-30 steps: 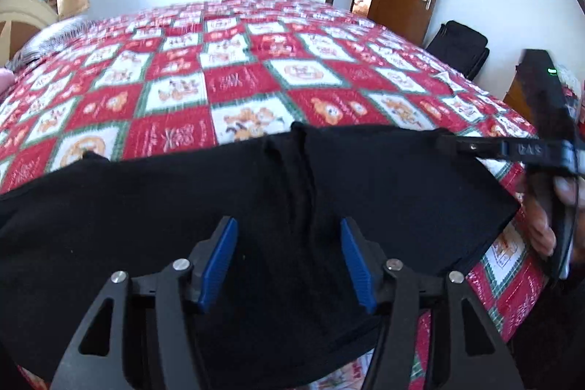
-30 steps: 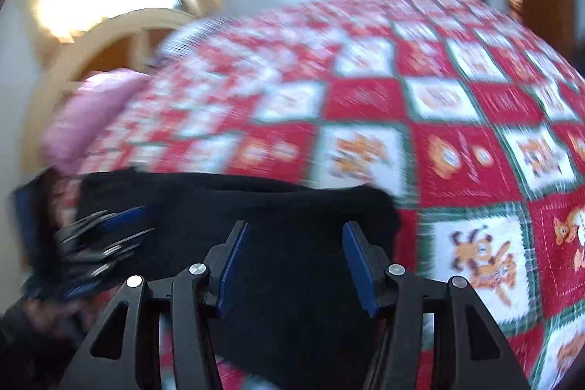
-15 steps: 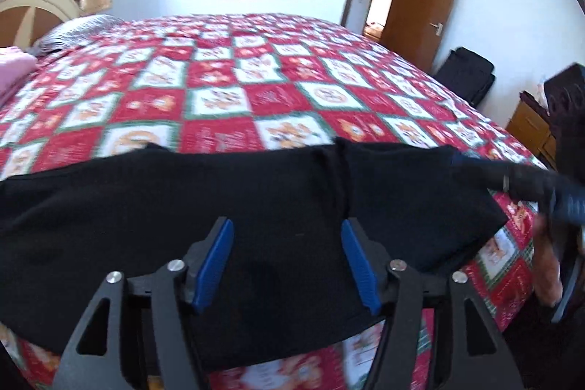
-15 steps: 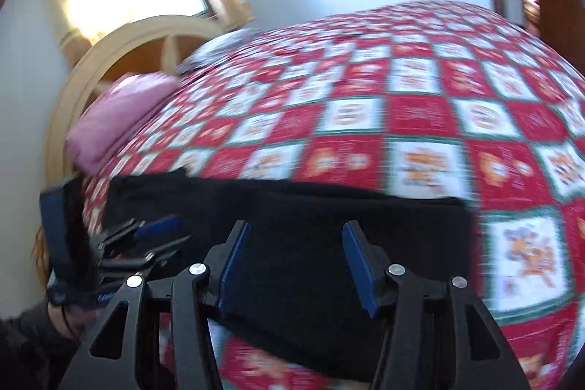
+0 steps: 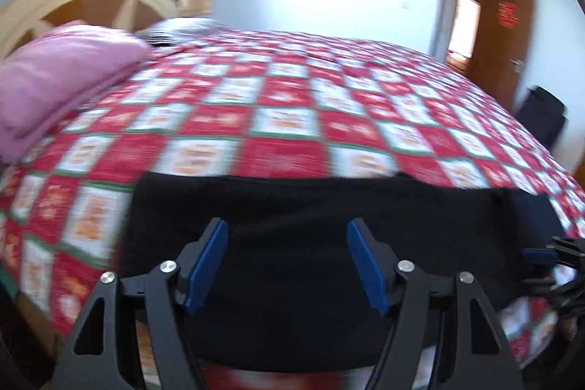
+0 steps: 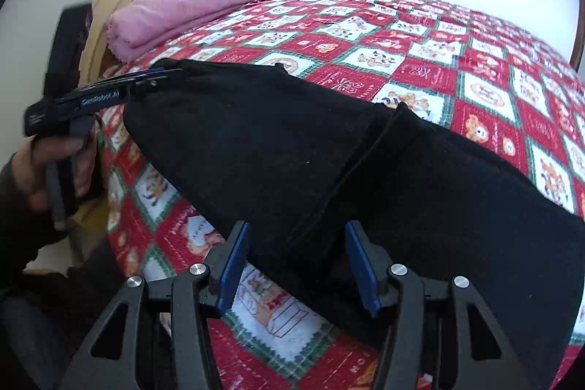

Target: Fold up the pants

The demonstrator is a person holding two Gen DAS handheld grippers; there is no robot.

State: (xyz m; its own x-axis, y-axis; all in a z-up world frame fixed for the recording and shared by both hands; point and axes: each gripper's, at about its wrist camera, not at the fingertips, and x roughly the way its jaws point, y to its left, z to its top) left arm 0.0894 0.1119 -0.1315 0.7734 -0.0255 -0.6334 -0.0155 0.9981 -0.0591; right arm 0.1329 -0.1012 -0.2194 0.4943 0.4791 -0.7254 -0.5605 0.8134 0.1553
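While a second ago our left claw (image 5: 287,264) looked over the middle of the black pants (image 6: 329,163), it now faces their end nearest the pink blanket (image 6: 172,8), its fingers spread and empty. Our right claw (image 6: 298,265) is spread too, hovering above the seam. The pants lie flat along the near edge of the bed (image 6: 475,68). We judge both claws are lining up for a fold. White lettering on the left tool seems to read "GenRobot.AI".
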